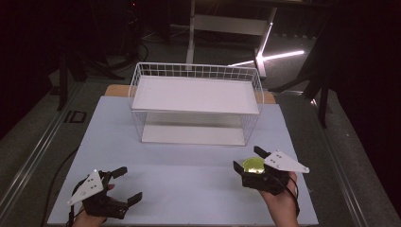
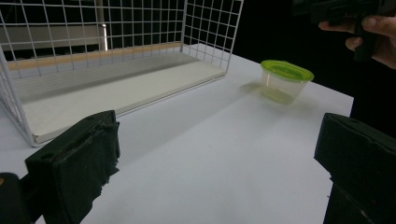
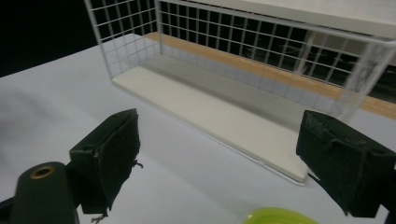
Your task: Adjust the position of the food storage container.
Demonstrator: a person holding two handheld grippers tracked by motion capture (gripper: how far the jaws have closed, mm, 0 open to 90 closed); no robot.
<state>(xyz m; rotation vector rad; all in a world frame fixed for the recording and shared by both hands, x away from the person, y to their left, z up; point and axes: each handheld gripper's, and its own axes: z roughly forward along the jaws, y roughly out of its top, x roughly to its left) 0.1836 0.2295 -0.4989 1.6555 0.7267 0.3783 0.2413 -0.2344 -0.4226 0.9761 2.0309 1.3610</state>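
Note:
A small clear container with a lime-green lid (image 1: pixel 253 165) stands on the white table (image 1: pixel 189 189) at the front right. My right gripper (image 1: pixel 247 157) hovers right over the container, jaws wide open on either side of it, not gripping. In the right gripper view the green lid (image 3: pixel 275 217) peeks in at the bottom edge, below the right gripper (image 3: pixel 219 116). My left gripper (image 1: pixel 130 183) stands open and holds nothing at the front left. From the left gripper view, the container (image 2: pixel 285 79) sits on the table beyond the left gripper (image 2: pixel 219 119), under a hand (image 2: pixel 373 32).
A white wire rack (image 1: pixel 196 71) with an upper and a lower shelf stands at the table's back middle, open to the front. Its lower shelf (image 3: pixel 210 107) is bare. A stand (image 1: pixel 191 28) and a bright light strip (image 1: pixel 283 56) lie on the dark floor behind.

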